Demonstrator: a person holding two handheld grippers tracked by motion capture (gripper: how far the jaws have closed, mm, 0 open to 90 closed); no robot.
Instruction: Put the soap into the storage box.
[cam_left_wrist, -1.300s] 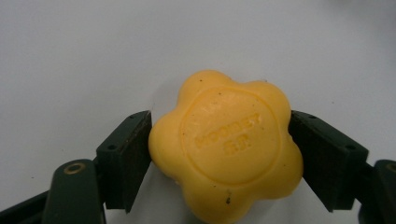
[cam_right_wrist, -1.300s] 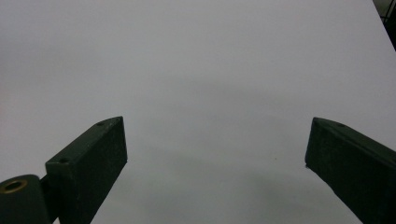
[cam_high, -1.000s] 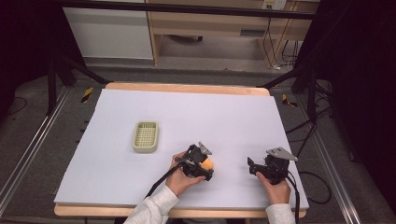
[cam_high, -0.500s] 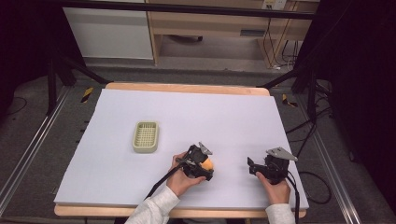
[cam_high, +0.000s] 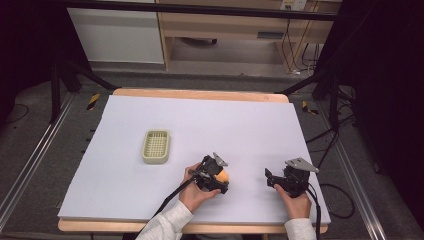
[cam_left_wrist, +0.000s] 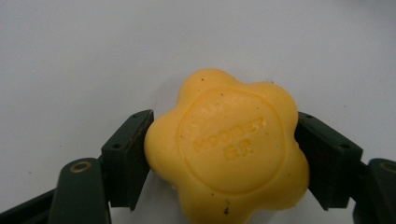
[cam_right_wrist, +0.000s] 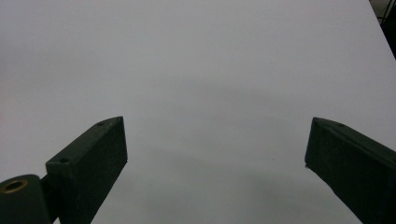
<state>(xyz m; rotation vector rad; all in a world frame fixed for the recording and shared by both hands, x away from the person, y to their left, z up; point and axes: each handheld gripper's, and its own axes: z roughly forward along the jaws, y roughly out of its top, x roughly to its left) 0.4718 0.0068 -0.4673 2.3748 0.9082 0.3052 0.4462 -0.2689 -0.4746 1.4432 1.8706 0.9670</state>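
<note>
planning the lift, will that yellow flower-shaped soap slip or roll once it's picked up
The yellow soap looks solid, so probably stiff. Its glossy, rounded lobes meet the left gripper on small areas, so it may slip or twist. Its flat, embossed face suggests it would lie flat rather than roll.

Small pale green basket (cam_high: 156, 146) sits on white sheet (cam_high: 235, 125), on left half of tabletop, a bit nearer front edge than back edge. Basket has holes in bottom. White sheet covers almost whole tabletop. Wood rim (cam_high: 200, 94) of tabletop peeks out along back edge. Grey floor (cam_high: 30, 145) around table. Black cables (cam_high: 345, 192) lie on floor past right edge. Wooden shelf (cam_high: 225, 27) stands behind table.
</note>
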